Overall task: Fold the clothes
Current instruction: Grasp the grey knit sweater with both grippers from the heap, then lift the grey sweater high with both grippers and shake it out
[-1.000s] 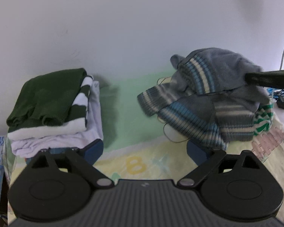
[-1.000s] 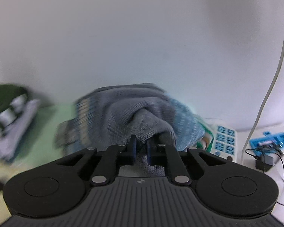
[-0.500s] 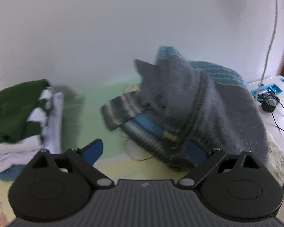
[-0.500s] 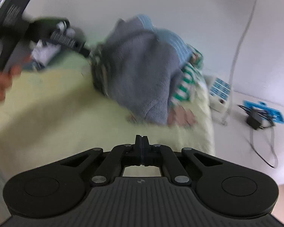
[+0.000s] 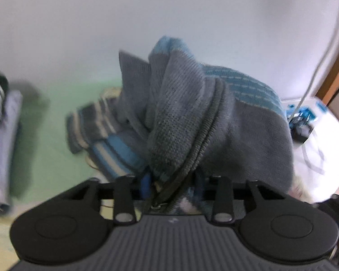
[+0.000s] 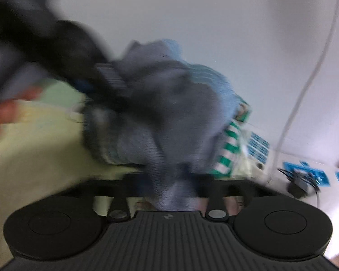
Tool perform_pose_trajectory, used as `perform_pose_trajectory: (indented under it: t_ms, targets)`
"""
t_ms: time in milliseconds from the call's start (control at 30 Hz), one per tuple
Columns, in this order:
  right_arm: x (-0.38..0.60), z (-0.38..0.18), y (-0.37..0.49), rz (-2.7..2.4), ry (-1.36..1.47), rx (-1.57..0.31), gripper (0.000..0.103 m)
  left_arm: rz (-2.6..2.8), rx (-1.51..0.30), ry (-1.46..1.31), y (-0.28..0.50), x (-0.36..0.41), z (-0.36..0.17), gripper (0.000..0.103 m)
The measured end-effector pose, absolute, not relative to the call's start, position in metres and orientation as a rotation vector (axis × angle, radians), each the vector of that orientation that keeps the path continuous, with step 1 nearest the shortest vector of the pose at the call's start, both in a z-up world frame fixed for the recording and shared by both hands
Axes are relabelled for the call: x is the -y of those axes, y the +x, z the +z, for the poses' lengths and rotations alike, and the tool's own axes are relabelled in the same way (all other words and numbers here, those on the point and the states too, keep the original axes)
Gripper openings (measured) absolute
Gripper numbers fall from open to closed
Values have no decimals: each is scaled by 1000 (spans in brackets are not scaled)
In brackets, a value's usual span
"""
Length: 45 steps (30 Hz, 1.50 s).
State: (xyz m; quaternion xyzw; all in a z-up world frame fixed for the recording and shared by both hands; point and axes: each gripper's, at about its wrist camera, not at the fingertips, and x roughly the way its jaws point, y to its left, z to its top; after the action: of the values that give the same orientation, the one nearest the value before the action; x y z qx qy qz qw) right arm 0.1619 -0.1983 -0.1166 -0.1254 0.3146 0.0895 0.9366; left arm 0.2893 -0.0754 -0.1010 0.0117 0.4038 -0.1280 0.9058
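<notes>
White wall fills the frame's top. Your left gripper [image 5: 173,184] is closing on the sweater [image 5: 192,122]; your right gripper [image 6: 169,187] is opening around its cloth.

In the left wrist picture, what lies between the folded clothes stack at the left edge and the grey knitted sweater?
In the left wrist view, only bare pale green sheet separates the blurred folded stack from the grey striped knitted sweater.
</notes>
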Motion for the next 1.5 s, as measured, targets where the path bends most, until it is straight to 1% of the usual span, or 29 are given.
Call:
perform_pose_trajectory:
  t_ms: [33,100,233,267,400,500,533,567,633,667,700,767,900,1000,1033,1067,1100,1133,1200,1233,1300,1333,1367,1400,1500]
  targets:
    - [207,-108,160,198,-187,-642,13,-271,-816,49,282,75,-95,31]
    - [220,-84,142,242,-104,-588,11,-277,-762,91,262,74,-80,31]
    - [225,-30,86,294,-125,-464,8,-331,-688,90,210,61,-45,30]
    - [225,-16,71,317,-116,-445,6,-343,-669,86,194,56,-37,30]
    - [226,31,10,396,-85,-380,2,-415,-610,53,121,33,-12,30]
    - [220,57,-31,413,-57,-353,2,-484,-585,63,64,14,-3,32]
    - [218,63,-42,413,-47,-351,2,-494,-571,87,47,9,-3,36]
    - [214,69,-52,411,-35,-356,2,-504,-559,110,31,2,-4,41]
    - [204,75,-66,398,-12,-360,2,-516,-537,159,2,-12,-10,46]
    - [198,77,-73,387,-7,-359,2,-515,-527,188,-11,-19,-12,44]
    - [191,76,-77,364,-18,-352,2,-514,-517,217,-24,-27,-15,44]
    - [179,74,-87,305,-24,-343,2,-513,-515,250,-45,-47,-23,50]
    - [170,77,-104,230,37,-340,2,-502,-521,314,-75,-73,-47,52]
    - [156,87,-128,233,79,-310,2,-526,-528,345,-87,-63,-68,52]
    - [151,92,-134,241,93,-300,2,-528,-515,359,-89,-55,-75,54]
    - [147,98,-140,252,103,-287,2,-514,-489,393,-89,-44,-84,61]
    - [145,104,-146,263,111,-273,2,-467,-448,448,-88,-31,-93,65]
    - [144,113,-152,275,114,-256,2,-411,-402,508,-87,-17,-102,66]
    - [144,129,-163,298,121,-223,2,-297,-323,581,-81,3,-113,66]
    - [145,135,-166,304,122,-212,2,-250,-301,586,-73,8,-114,65]
    - [150,144,-173,315,128,-197,2,-183,-276,577,-59,13,-112,60]
    - [153,147,-176,320,137,-196,2,-178,-276,574,-54,12,-109,46]
    - [157,149,-178,324,145,-196,2,-177,-278,573,-48,11,-107,19]
    - [161,151,-181,322,151,-196,2,-185,-282,567,-45,8,-105,13]
    - [176,151,-187,289,141,-188,2,-173,-253,541,-53,-6,-89,11]
